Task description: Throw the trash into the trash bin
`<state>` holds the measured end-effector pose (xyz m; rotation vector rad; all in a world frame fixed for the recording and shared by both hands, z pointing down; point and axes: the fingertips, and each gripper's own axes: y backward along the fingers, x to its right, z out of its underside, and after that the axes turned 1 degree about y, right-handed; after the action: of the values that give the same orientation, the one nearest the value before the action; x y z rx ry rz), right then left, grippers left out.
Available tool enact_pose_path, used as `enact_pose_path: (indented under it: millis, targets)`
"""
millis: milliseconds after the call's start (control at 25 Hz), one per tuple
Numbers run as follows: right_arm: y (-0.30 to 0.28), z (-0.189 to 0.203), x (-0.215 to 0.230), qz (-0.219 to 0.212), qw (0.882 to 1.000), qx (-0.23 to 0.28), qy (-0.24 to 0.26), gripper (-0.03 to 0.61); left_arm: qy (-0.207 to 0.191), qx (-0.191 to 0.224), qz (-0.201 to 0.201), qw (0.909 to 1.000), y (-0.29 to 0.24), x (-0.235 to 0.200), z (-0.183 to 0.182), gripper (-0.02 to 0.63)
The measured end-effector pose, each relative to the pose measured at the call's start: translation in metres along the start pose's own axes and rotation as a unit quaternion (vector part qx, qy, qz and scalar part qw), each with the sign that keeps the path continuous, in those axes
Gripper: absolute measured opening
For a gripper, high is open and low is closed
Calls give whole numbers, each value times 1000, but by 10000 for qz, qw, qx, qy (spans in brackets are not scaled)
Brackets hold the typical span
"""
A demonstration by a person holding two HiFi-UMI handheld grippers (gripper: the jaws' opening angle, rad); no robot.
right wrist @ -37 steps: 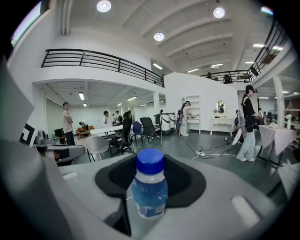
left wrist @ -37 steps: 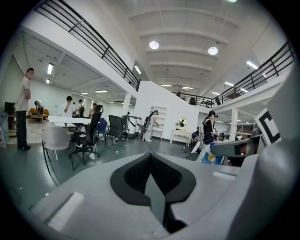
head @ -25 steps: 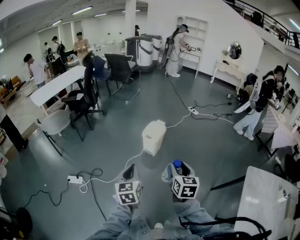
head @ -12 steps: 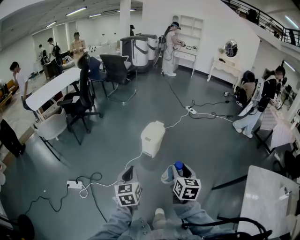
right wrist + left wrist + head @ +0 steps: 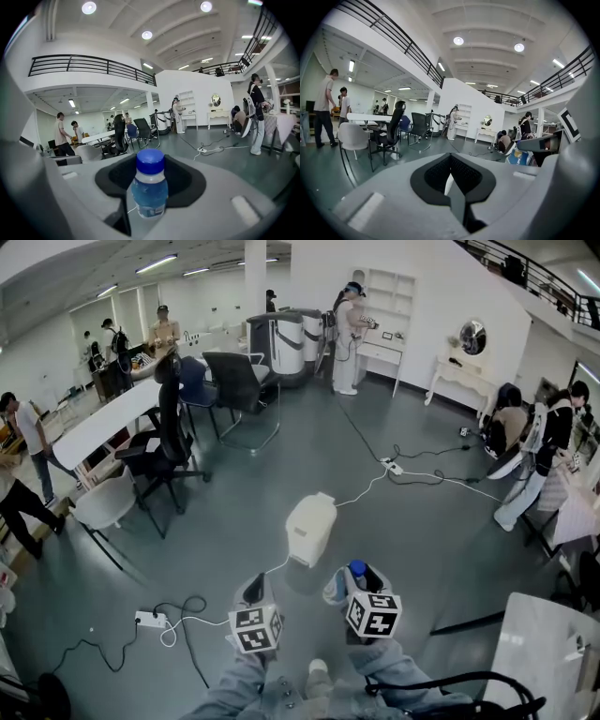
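Observation:
A white lidded trash bin (image 5: pixel 310 529) stands on the grey floor just ahead of both grippers. My right gripper (image 5: pixel 352 579) is shut on a small clear water bottle (image 5: pixel 149 190) with a blue cap (image 5: pixel 356 568) and a blue label. The bottle stands upright between the jaws. To its left, my left gripper (image 5: pixel 255 589) holds nothing, with its jaws drawn together. Through the thin slit between them a sliver of the white bin (image 5: pixel 447 185) shows. Both grippers point at the bin, a short way short of it.
A white cable (image 5: pixel 361 486) runs from the bin to a power strip (image 5: pixel 391 467). Another power strip (image 5: pixel 150 620) with black cable lies at the near left. Office chairs (image 5: pixel 159 442) and a long table stand far left. A white table (image 5: pixel 544 643) is near right. Several people stand around the room.
Both grippers have moved forward toward the bin, which now looks nearer and larger. The bottle stays in the right gripper. People at the left edge have walked on.

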<state>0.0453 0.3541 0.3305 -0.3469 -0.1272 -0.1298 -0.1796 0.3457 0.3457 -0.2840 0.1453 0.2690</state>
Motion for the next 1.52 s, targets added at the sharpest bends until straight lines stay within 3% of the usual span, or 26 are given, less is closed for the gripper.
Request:
enact_pose_path:
  millis: [600,880,1520]
  targets:
    - [-121,-62,75,-353,9994,-10,-50,184,-111,125,-285,9995,-123,33,-43,9]
    - [-152,-63,96,-535,9980,-103,-317,185,-122,50,-474,9988,-152,35,-41,8]
    - [-226,-62,135,-221,9982,-284,-489,185,-27,29,-388,9992,-243,17,-47,9]
